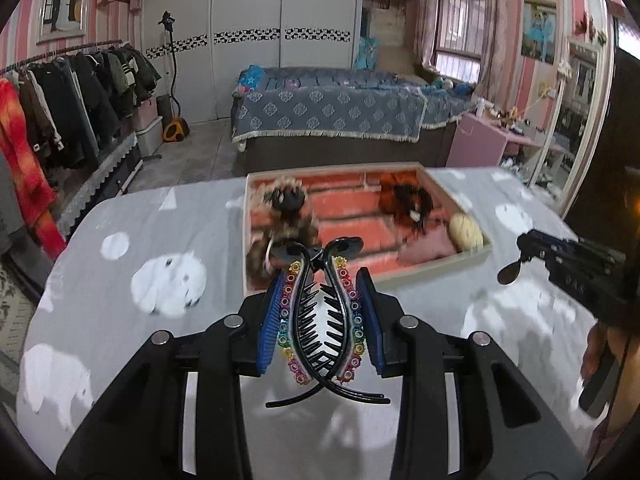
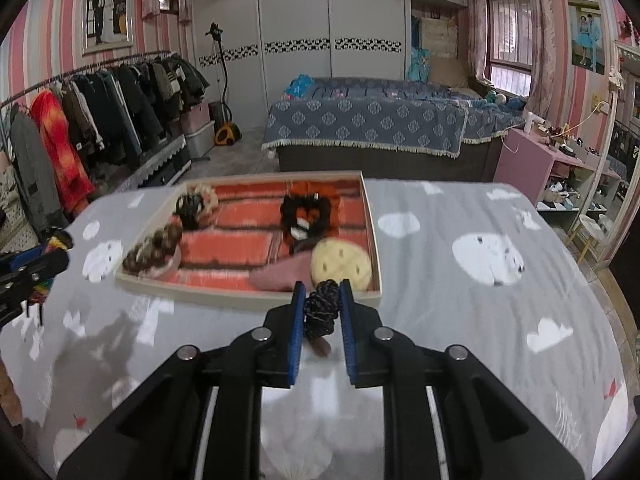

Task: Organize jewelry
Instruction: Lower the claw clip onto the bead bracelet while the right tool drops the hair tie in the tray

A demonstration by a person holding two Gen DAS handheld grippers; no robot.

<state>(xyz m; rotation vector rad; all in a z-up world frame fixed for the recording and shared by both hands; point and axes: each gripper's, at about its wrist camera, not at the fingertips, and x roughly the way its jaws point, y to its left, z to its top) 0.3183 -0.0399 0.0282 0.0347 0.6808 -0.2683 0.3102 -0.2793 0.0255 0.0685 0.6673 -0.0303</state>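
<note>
**Both grippers loaded, short of the tray**

The left gripper (image 1: 320, 308) is clamping a black hair clip (image 1: 322, 320) trimmed with rainbow beads; the blue pads are pressing on its beaded sides, and its crossed tails are sticking out behind the pads. The right gripper (image 2: 320, 312) is pinching a dark braided hair tie (image 2: 319, 312) between its pads, with a brownish end dangling below. Both are hovering above the grey tablecloth (image 1: 120, 300), near the front edge of the shallow tray (image 2: 248, 298).

The tray is already holding a furry brown scrunchie (image 2: 154, 250), an orange-and-black one (image 2: 306, 212), a pink cloth piece (image 2: 280, 276) and a pale yellow round piece (image 2: 340, 264).

Risks, as judged:
- The clip is being held by its curved sides; it could spring or twist out if the pads shift.
- The hair tie is soft and hanging; it may snag on a pad when released, or drop onto the tray rim.
- The right corner of the tray is crowded, so a drop there may land on other pieces.
- Both views are blurred, so exact clearances are uncertain.
</note>
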